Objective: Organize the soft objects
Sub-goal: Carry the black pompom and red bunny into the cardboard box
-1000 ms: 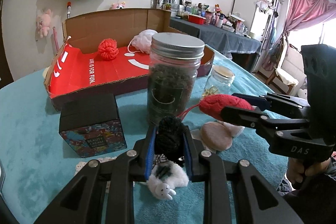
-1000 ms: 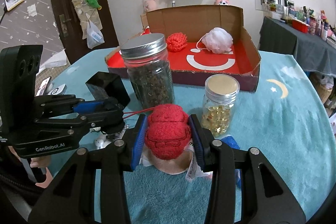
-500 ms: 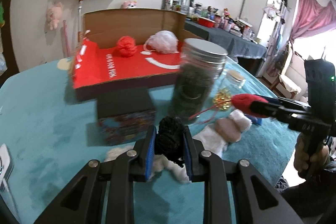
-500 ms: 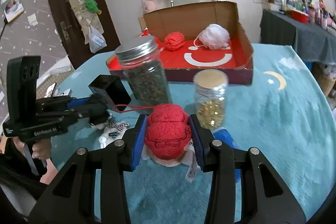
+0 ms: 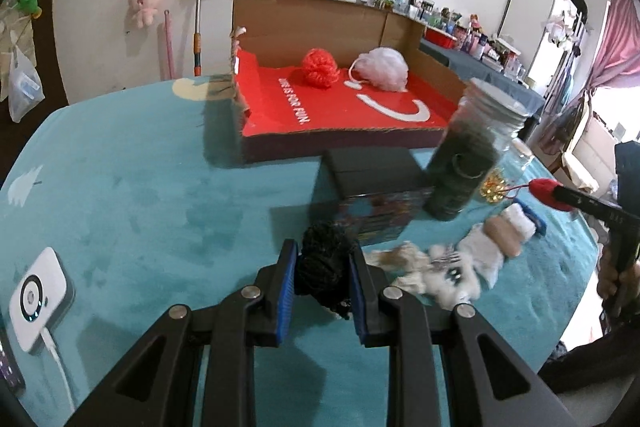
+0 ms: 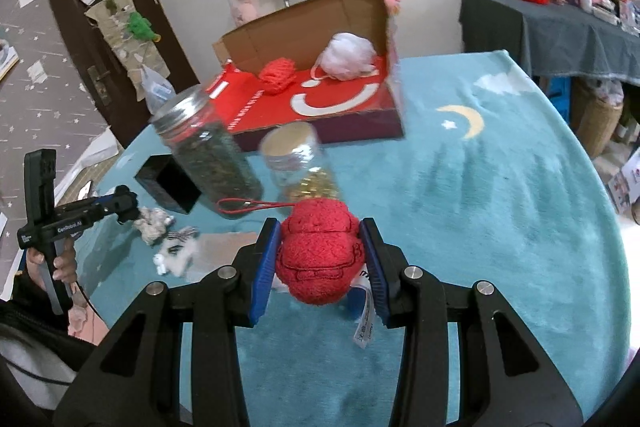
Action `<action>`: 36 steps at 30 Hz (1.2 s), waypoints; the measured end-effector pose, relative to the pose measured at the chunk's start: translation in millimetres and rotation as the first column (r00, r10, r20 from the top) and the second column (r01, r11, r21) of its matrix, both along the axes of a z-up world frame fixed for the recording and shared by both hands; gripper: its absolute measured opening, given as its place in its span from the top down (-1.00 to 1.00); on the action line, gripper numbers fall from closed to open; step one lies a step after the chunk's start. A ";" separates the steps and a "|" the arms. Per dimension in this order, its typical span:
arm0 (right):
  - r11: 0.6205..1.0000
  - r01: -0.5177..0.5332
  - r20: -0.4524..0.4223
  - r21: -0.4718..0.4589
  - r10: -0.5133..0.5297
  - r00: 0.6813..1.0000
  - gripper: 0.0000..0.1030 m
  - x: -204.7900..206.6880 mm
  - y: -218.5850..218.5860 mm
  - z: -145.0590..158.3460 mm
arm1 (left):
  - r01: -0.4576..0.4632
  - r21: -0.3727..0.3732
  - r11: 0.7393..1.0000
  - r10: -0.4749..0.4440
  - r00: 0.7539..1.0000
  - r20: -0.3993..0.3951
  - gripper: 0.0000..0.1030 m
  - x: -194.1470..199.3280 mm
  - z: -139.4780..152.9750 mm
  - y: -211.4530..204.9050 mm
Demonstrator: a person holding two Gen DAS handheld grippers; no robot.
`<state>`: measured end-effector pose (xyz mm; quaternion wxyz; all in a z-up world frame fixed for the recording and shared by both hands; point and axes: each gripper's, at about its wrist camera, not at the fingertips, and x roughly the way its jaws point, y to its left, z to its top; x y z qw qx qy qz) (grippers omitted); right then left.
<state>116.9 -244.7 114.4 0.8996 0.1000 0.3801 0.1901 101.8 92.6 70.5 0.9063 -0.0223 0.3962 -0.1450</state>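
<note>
My left gripper is shut on a black fuzzy pom-pom, held above the teal table cover. My right gripper is shut on a red plush toy with a red loop cord and a white tag. The open red cardboard box stands at the back and holds an orange-red knitted ball and a pale pink bath puff. The right gripper also shows at the right edge of the left wrist view, the left gripper at the left of the right wrist view.
A tall jar of dark leaves, a small jar with gold contents and a black box stand before the red box. Small plush toys and a beige pad lie on the cover. A white device sits left.
Both grippers have swung sideways with their loads still gripped: the left view now faces further left, the right view further right. The jars and box look shifted and blurred.
</note>
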 end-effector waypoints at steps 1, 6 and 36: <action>1.000 0.006 -0.006 -0.003 -0.006 1.000 0.25 1.6 -2.7 -1.4 | 0.000 0.002 1.000 0.000 1.000 -0.008 0.51 2.5 -1.2 2.9; 1.000 0.029 -0.026 -0.009 -0.029 0.999 0.25 13.1 -20.2 -4.8 | 0.011 0.030 0.999 -0.010 1.000 -0.015 0.50 15.7 -2.6 14.4; 0.993 -0.084 0.109 -0.078 0.092 0.990 0.25 130.7 12.7 61.9 | 0.177 0.108 0.978 -0.181 0.983 0.034 0.50 127.8 46.7 -15.2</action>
